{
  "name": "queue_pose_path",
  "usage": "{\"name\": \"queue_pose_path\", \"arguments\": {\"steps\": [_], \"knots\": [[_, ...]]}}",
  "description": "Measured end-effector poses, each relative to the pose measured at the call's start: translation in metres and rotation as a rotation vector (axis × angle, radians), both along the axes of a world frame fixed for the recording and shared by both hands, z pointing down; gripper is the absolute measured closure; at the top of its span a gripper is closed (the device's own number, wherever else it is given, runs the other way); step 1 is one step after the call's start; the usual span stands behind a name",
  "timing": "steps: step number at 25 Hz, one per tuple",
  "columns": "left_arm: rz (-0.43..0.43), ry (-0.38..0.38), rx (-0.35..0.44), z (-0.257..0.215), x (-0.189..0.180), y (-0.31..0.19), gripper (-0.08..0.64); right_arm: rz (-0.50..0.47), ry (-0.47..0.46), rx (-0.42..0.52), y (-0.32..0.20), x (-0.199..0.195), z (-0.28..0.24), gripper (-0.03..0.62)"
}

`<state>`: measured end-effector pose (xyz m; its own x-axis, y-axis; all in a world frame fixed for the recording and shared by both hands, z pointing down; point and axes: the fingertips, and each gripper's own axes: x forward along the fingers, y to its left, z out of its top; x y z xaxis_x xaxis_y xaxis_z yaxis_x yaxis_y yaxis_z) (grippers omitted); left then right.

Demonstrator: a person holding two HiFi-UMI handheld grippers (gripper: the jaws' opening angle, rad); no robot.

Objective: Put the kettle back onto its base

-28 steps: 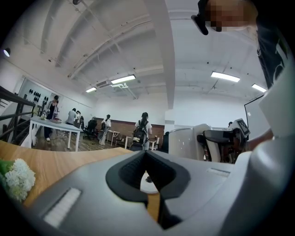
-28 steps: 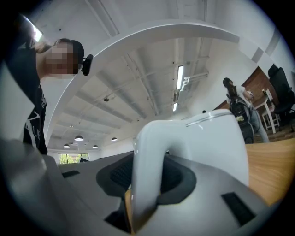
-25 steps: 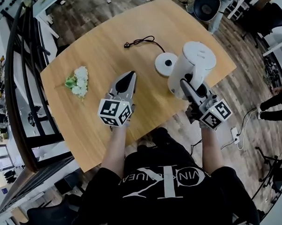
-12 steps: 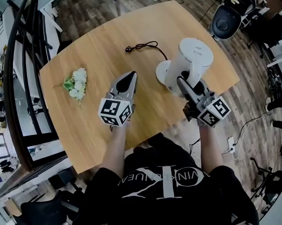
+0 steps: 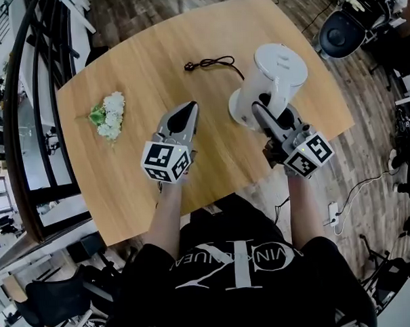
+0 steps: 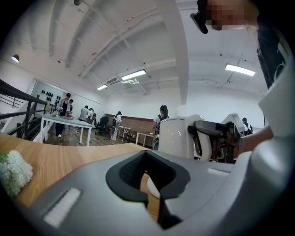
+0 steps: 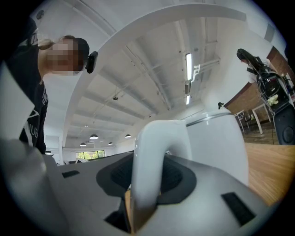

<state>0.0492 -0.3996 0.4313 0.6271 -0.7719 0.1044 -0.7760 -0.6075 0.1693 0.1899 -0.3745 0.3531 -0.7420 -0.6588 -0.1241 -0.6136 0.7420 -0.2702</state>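
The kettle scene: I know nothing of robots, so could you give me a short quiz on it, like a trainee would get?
1. True or false: the left gripper holds the white plastic electric kettle.
2. What lies on the light wooden table, on the person's left? A: a bunch of white flowers with green leaves. B: a red mug. C: an open book.
3. Fill in: the right gripper has its jaws shut on the kettle's ____.

Key: 1 false, its jaws are shut on nothing; 2 A; 3 handle.
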Motion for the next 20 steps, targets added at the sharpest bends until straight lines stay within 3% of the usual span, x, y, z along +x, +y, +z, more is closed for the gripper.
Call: {"name": "queue_pose_path", "arguments": {"steps": [20], "knots": [[-0.03,0.001,-0.041,0.019,-0.01,-0.009,0.551,-0.078,0.036,0.007,-0.012,-0.015,0.019,0.46]]}}
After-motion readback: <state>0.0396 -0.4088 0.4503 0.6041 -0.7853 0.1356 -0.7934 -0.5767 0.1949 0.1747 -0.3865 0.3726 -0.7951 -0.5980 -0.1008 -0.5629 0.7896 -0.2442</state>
